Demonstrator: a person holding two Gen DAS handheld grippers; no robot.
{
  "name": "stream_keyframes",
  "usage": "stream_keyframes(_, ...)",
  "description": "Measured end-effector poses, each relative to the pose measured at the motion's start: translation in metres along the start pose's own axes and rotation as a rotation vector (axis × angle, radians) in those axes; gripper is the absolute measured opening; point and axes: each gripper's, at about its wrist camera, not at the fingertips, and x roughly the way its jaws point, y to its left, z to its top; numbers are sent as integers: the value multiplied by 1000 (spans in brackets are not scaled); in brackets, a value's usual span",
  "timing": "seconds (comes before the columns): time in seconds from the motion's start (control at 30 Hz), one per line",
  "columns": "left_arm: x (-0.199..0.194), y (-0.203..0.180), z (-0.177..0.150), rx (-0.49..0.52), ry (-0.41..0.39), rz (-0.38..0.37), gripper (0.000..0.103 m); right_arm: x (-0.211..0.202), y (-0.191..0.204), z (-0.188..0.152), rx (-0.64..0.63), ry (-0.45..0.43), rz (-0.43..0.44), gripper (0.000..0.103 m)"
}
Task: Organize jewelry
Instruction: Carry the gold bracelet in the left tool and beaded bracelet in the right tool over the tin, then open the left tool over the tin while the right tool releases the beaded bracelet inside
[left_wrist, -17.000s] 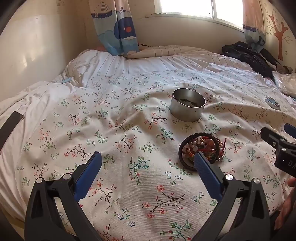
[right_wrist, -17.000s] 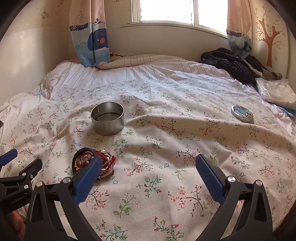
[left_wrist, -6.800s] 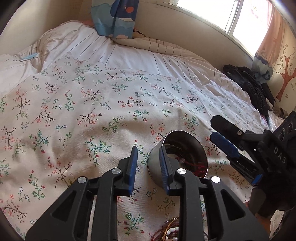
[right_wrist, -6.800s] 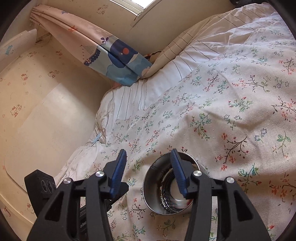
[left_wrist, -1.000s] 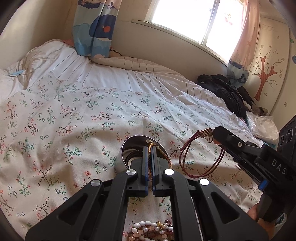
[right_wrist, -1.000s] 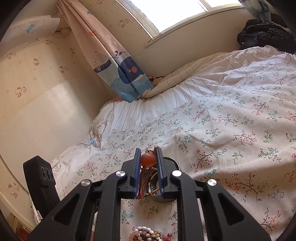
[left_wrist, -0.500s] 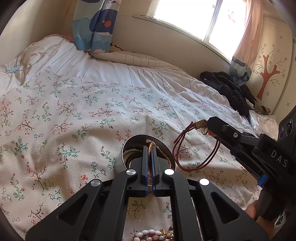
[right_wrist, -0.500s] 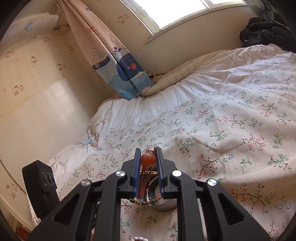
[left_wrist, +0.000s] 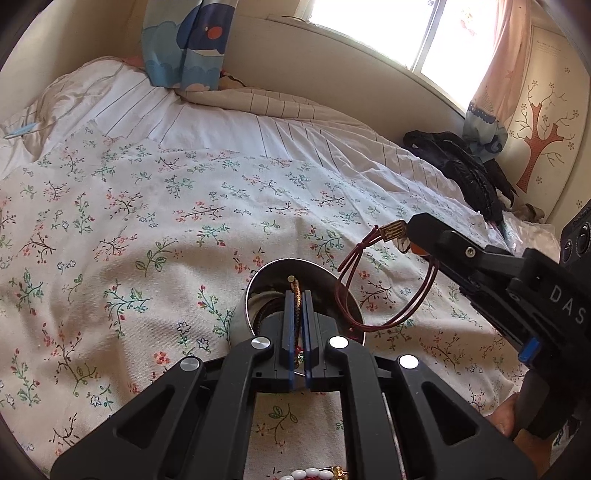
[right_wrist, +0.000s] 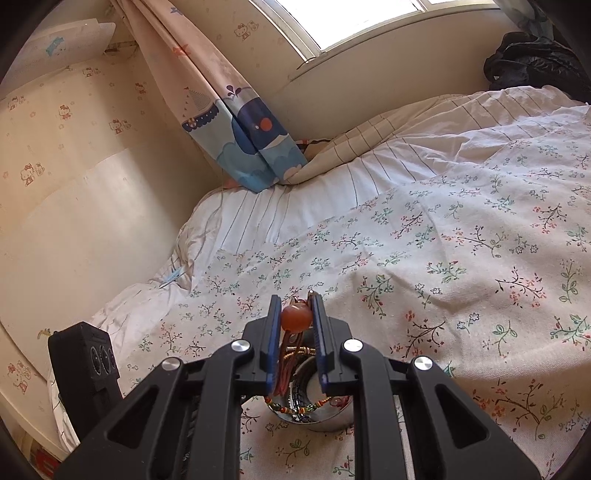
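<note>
Red cord bracelet and gold chain both held above the tin, ready to drop in

Red cord bracelet (left_wrist: 373, 291), with its amber bead (right_wrist: 296, 318) clamped between the pads of the right gripper (right_wrist: 297, 317), hangs in the air with its loop over the right rim of the metal tin (left_wrist: 240, 321); the left gripper (left_wrist: 298, 295) is clenched almost fully on a thin gold chain (left_wrist: 297, 295) right above the tin's mouth, where dark bands and a coloured bead string (right_wrist: 295, 406) already lie. Judging by this, the step in hand is the carry to the tin, and the next move calls for lowering both pieces inside the rim before letting go, so nothing drapes over the edge. Pearl beads (left_wrist: 308, 473) wait on the flowered bedspread (left_wrist: 129, 240) toward its near edge, and the tin sits near the bedspread's middle
</note>
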Motion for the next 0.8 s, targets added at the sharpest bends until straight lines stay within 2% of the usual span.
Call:
stream_keyframes(0.1,-1,6,1,-22,-6,2,7,4,-1,0,3,8,0,18)
stream_keyframes(0.27,1,13,2,-45,4,59,27,9,-2,-2,9,15,0,18)
stream_keyframes(0.43,-13,30,8,-122,-64,105,36,24,-5,-5,48,63,57,18)
stream_keyframes(0.5,-18,37,9,-147,-85,119,38,36,-4,-10,34,117,19,24)
stream_keyframes(0.53,-19,39,10,-152,-88,124,39,38,-4,-13,30,119,-4,39)
stream_keyframes(0.57,-19,39,10,-153,-90,130,40,38,-6,-14,30,121,-13,47)
stream_keyframes(0.67,-20,37,11,-140,-91,141,49,34,-10,-12,37,102,-29,48)
stream_keyframes(0.8,-21,31,10,-110,-100,156,55,31,-14,-11,46,90,-41,48)
